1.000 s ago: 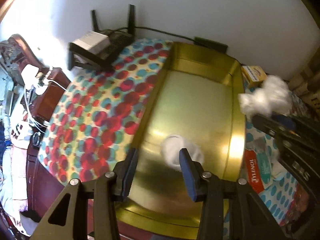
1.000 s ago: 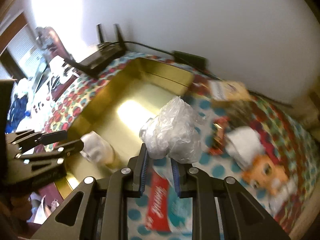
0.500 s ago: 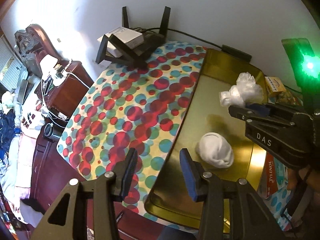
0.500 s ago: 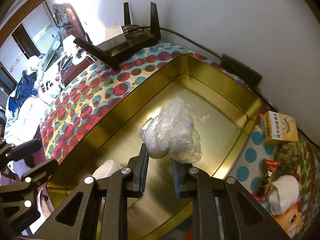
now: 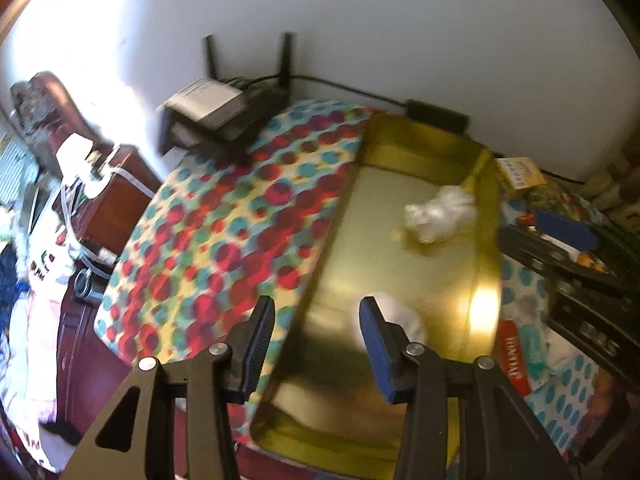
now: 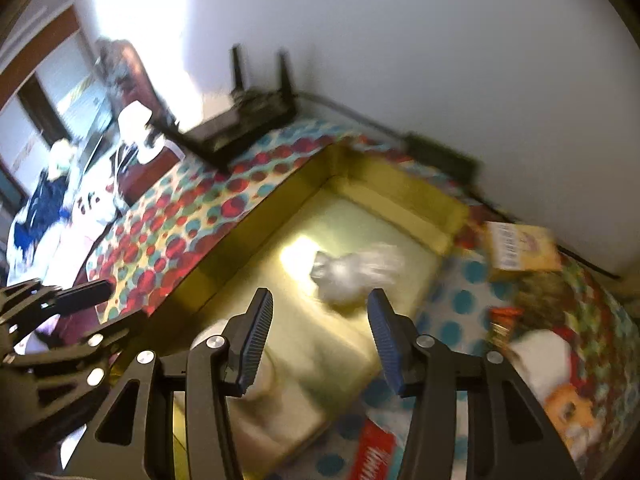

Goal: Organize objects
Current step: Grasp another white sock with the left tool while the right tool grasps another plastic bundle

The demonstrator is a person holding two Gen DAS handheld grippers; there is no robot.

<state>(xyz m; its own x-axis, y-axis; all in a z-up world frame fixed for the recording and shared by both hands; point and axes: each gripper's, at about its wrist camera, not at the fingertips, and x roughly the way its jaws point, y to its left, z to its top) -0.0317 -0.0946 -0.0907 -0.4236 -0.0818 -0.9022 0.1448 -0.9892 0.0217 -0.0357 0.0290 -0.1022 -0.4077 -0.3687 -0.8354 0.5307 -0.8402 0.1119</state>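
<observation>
A gold metal tray (image 5: 486,240) lies on a dotted tablecloth; it also shows in the right wrist view (image 6: 400,196). A crumpled clear plastic bag (image 5: 440,212) lies loose in the tray's far part, also in the right wrist view (image 6: 352,272). A white balled sock (image 5: 408,320) lies in the tray's near part, partly behind my left finger. My left gripper (image 5: 316,332) is open and empty above the tray's left rim. My right gripper (image 6: 318,336) is open and empty, above the tray just short of the bag.
A black router (image 5: 228,112) stands at the back left by the wall. Right of the tray lie a yellow box (image 6: 520,246), a red Tylenol box (image 5: 516,360), a candy bar (image 6: 500,320), a white ball (image 6: 544,356) and an orange toy (image 6: 568,408).
My right gripper has opened and let go of the plastic bag, which now lies in the tray. The right gripper has drawn back to the right. My left gripper has shifted a little.
</observation>
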